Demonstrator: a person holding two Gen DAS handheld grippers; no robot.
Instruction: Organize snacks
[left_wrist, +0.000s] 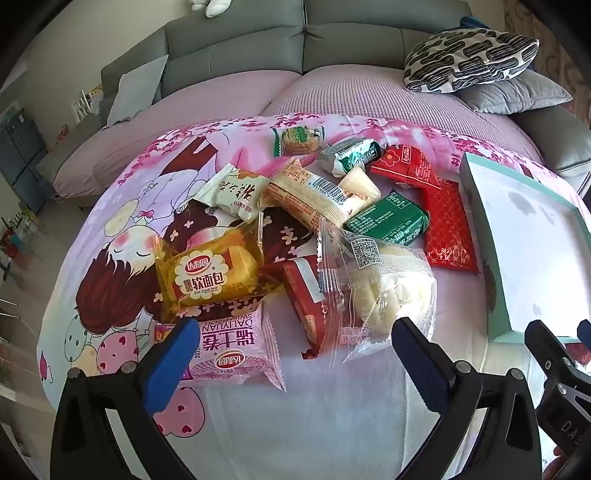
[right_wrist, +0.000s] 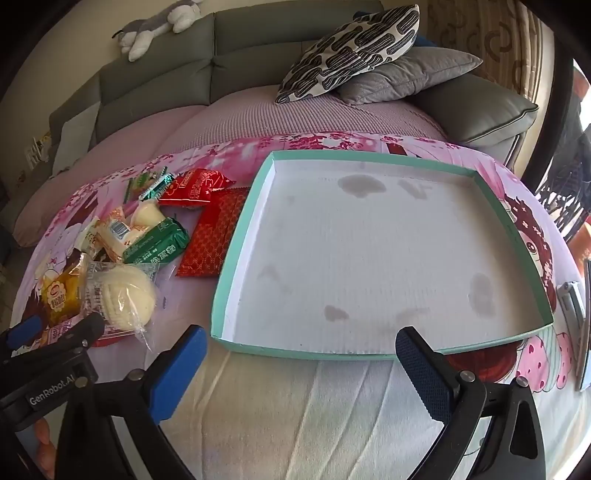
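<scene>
Snacks (left_wrist: 325, 236), a loose heap of sealed packets, lie on a pink cartoon-print cloth (left_wrist: 122, 229) directly ahead of the left gripper (left_wrist: 295, 354) and ahead-left of the right gripper (right_wrist: 301, 354). Nearest the left gripper's blue-padded finger lies a pink wrapper (left_wrist: 236, 347) with crimped ends; just beyond it sits a glossy yellow bread packet (left_wrist: 210, 273). A clear crinkled bag holding a pale ridged bun (left_wrist: 384, 291) rests before the opposite finger, overlapping a red packet (left_wrist: 304, 299). Farther ahead: a green foil block (left_wrist: 388, 219), a flat red patterned sachet (left_wrist: 448, 230), a long cream bar with a barcode (left_wrist: 314, 194), a white sachet (left_wrist: 236, 190) and smaller green and red packs.

Tray (right_wrist: 380, 254), a shallow square box lid with teal walls and a white, faintly stained card floor, lies straight ahead of the right gripper, its near wall close beyond the fingertips; it holds no packet. The red sachet lies just beside its left wall.

Both grippers stand with jaws fully apart and nothing between them. A grey sofa (right_wrist: 177, 62), a patterned cushion (right_wrist: 351, 48) and a plush toy (right_wrist: 159, 26) lie beyond
</scene>
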